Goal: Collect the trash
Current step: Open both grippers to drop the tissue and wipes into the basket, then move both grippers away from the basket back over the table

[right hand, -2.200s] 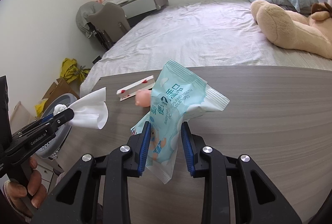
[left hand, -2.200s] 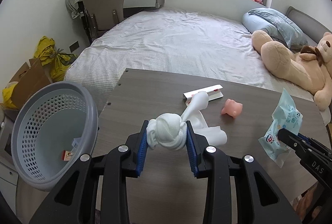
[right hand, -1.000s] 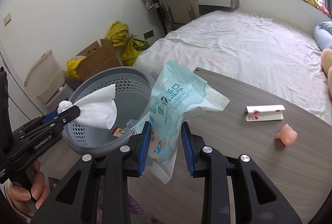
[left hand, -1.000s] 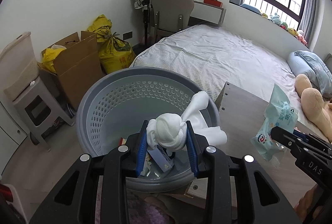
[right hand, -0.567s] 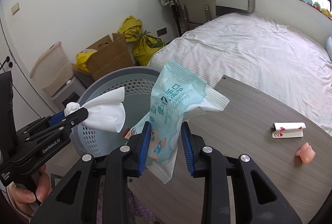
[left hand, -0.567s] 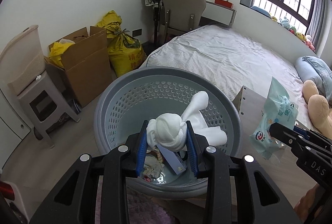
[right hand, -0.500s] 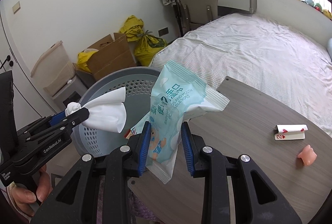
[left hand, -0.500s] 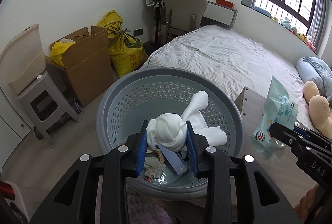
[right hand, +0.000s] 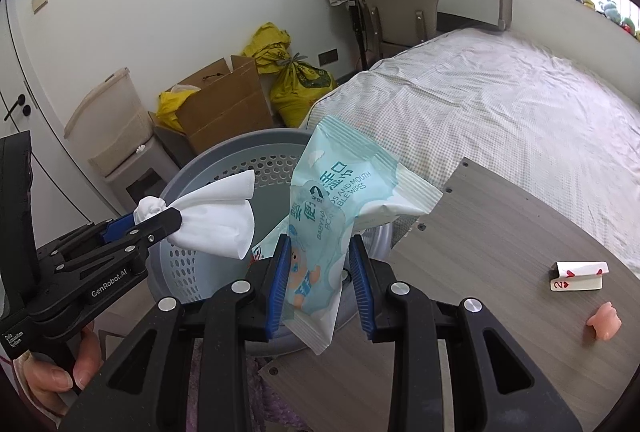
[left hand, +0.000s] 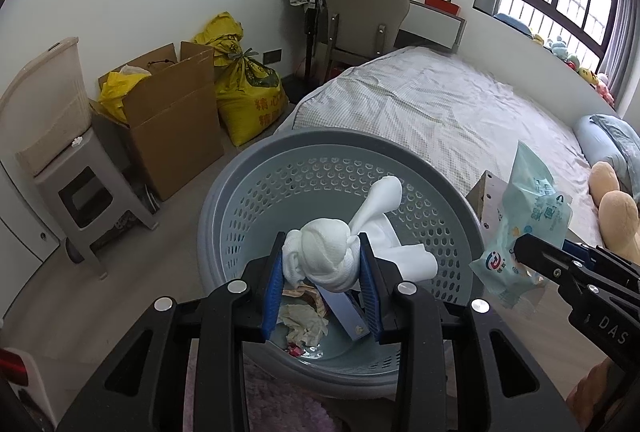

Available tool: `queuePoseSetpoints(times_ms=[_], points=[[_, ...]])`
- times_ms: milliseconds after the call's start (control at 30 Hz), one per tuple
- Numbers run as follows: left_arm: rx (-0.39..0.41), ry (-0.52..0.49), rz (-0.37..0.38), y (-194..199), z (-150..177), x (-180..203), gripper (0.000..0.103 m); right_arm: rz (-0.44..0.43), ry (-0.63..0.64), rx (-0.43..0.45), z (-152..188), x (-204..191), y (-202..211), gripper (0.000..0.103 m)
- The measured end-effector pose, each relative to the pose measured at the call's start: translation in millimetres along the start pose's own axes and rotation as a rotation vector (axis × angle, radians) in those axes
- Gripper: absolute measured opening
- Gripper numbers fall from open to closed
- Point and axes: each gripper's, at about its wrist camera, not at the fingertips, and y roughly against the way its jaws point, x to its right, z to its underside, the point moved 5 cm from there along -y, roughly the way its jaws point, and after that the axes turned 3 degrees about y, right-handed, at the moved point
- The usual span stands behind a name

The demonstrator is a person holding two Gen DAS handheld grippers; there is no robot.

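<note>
the left gripper (left hand: 323,286) clenches a white tissue wad (left hand: 320,256) directly over the grey basket (left hand: 224,200) at frame centre; the right gripper (right hand: 318,282), clamping the wipes packet (right hand: 336,208), sits nearer the basket's right rim

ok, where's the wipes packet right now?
The wipes packet is pinched in the right tongs, held in the air at the near rim of the grey basket, just right of the white tissue in the left tongs.
</note>
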Motion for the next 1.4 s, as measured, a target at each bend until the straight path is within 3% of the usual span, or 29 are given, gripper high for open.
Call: queuePoseSetpoints(times_ms=[733, 833, 967, 1067, 1400], points=[[-0.029, 0.036, -0.053, -21, -14, -26, 0.033, -0.056, 0.058, -0.067, -17, -26, -48, 0.032], [-0.03, 0.044, -0.057, -21, -14, -30, 0.038, -0.052, 0.061, -0.066, -18, -27, -48, 0.033], [-0.022, 0.056, -0.062, -17, -15, -34, 0.053, -0.048, 0.053, -0.048, -20, -26, -44, 0.05], [-0.009, 0.055, -0.065, -13, -16, -35, 0.061, -0.043, 0.052, -0.039, -22, -26, -40, 0.051], [0.0, 0.072, -0.069, -3, -14, -41, 0.063, -0.034, 0.055, -0.025, -21, -29, -33, 0.056]])
